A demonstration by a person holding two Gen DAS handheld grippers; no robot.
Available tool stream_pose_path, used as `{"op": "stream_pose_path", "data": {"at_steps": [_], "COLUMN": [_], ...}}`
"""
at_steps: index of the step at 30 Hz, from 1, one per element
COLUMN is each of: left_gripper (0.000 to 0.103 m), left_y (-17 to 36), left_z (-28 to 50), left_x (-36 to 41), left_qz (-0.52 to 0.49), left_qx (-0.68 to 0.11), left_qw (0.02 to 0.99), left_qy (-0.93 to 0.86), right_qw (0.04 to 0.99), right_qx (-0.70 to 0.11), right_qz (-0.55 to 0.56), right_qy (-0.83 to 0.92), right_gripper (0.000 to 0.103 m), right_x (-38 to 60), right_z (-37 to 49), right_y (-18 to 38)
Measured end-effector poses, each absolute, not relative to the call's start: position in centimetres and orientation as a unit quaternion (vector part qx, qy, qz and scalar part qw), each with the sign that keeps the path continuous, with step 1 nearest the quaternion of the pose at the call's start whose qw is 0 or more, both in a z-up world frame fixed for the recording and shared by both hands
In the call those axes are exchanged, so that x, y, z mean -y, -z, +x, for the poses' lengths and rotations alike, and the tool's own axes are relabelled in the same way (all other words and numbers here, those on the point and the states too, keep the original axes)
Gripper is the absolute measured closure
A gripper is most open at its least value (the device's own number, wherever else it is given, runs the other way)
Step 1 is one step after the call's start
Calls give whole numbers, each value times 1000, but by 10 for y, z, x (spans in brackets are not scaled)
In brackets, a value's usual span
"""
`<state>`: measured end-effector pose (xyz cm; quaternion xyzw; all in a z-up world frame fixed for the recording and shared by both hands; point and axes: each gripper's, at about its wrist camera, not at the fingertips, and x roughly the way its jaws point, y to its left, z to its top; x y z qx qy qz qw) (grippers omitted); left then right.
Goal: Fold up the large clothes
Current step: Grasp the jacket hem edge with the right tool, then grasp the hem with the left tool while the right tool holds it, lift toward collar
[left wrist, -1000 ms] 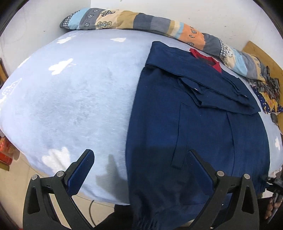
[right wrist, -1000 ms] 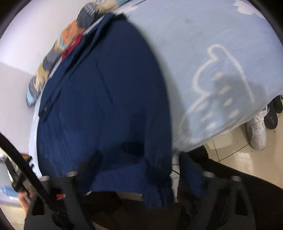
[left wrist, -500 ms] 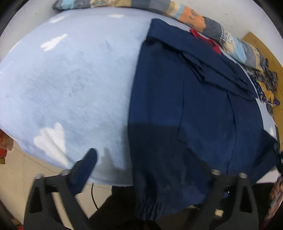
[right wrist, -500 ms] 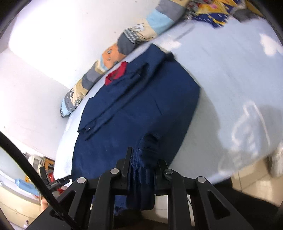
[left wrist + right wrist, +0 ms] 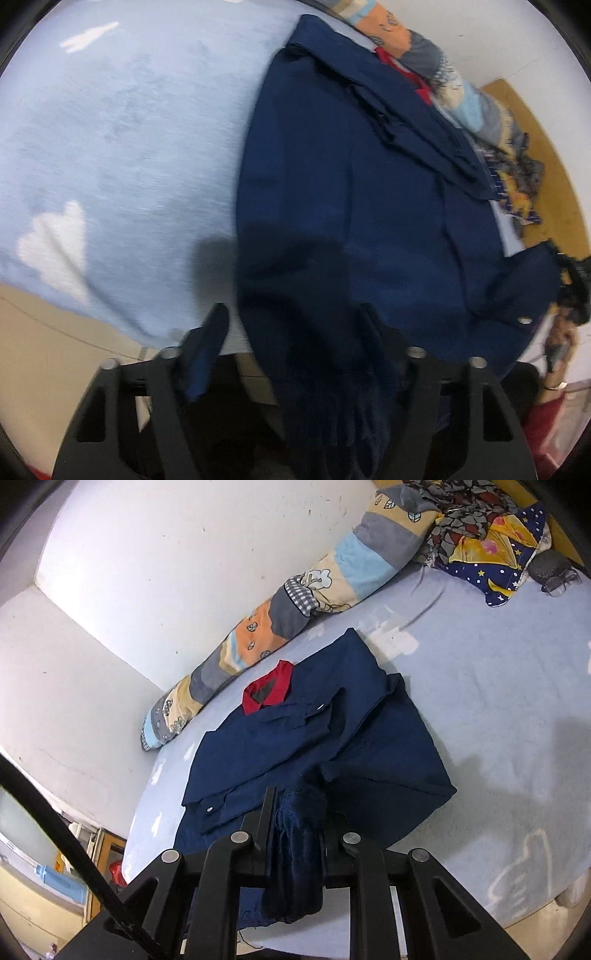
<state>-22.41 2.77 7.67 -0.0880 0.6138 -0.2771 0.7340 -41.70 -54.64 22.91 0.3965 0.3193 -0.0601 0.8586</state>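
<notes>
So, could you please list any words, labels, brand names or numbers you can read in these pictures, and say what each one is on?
None can be read.
navy jacket: no legible label; snaps plain.
patterned bolster: drawings only, no words.
light blue blanket: cloud shapes only.

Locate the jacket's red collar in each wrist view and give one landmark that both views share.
Left wrist: the red collar is a thin strip at top right of centre, at the far end of the navy jacket.
Right wrist: the collar sits left of centre, fully open to view.
Shared landmark: the striped patchwork pillow just beyond the collar, against the wall.
</notes>
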Motion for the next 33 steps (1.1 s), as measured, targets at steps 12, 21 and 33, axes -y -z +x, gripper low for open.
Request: {"op": "stream_pose_path", "data": {"at_steps": [12, 21, 33], "left_gripper": [78, 78, 78], "left_y": [-115, -170, -212], "left_z": [-229, -204, -109], "left_x": [-10, 15, 51], "left_qz": [-90, -89, -85], "left_qx": [-519, -418, -384], "left_qw": [793, 854, 876], "left_qy": [306, 297, 280], "right_qw": [872, 884, 888], "right_qx": [-313, -304, -297], "right_qz": [370, 348, 341], "right_qy": [65, 76, 88], "right_gripper": [84, 84, 85], "right_x": [543, 547, 595], "right_z": [-420, -408, -342], "right_y": [-239, -257, -287]}}
